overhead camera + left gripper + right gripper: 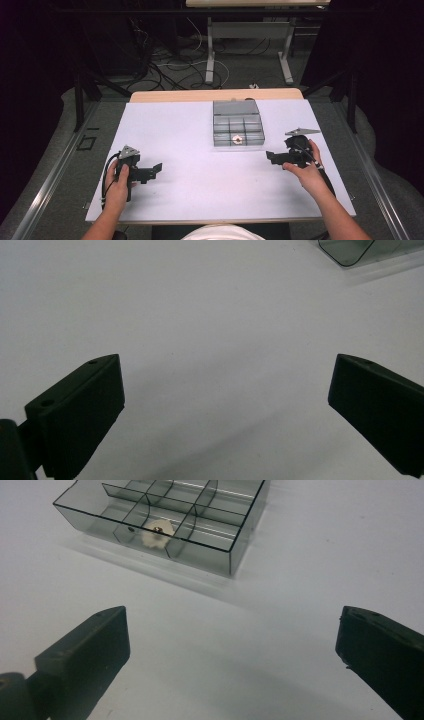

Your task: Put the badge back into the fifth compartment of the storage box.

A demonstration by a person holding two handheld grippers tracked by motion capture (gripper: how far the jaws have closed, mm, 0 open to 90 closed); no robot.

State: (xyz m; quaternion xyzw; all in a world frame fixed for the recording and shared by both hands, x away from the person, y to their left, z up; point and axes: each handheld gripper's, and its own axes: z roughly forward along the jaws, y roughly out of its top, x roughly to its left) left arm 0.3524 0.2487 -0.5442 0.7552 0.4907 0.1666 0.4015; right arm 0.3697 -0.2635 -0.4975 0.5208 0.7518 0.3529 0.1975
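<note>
On table (175, 125): smoky clear compartment box (238, 123), small pale part (157, 532) inside.

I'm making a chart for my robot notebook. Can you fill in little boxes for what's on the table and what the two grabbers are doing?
table: white top
box: clear grey box with compartments, far middle of the table
inside box: one small pale round part, near row, middle compartment
left gripper: open, holding nothing
right gripper: open, holding nothing, aimed toward the box

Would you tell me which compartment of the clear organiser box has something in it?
The middle compartment of the organiser box's front row, nearest the person: it holds a small pale round part, while the other visible compartments look empty.
</note>
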